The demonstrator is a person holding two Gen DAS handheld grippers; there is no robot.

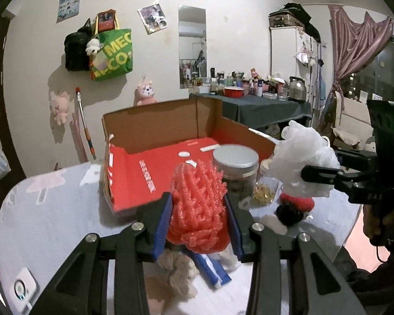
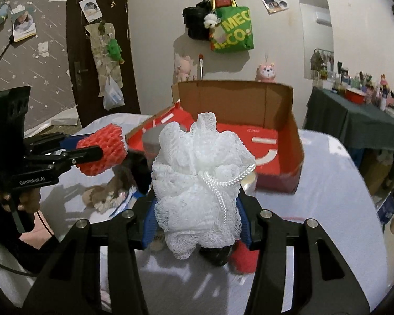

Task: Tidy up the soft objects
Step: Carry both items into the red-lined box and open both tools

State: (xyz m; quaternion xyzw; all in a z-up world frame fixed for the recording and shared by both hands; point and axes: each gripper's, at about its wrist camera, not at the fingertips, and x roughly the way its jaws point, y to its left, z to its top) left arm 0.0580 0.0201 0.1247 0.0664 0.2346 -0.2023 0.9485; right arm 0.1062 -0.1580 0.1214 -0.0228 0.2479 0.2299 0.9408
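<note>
Gripping a red foam fruit net (image 1: 198,207), the left gripper (image 1: 197,220) hangs before the cardboard box (image 1: 160,123); the right gripper (image 2: 197,210) clamps a white mesh bath pouf (image 2: 199,181), whose springy mesh could slip out early.

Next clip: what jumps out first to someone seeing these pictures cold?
Two bright soft things held up in front of an open cardboard box with a red floor: a red foam net squeezed in the left tool, and a white mesh bath puff gripped in the right tool. More soft toys lie on the pale table beneath.
</note>
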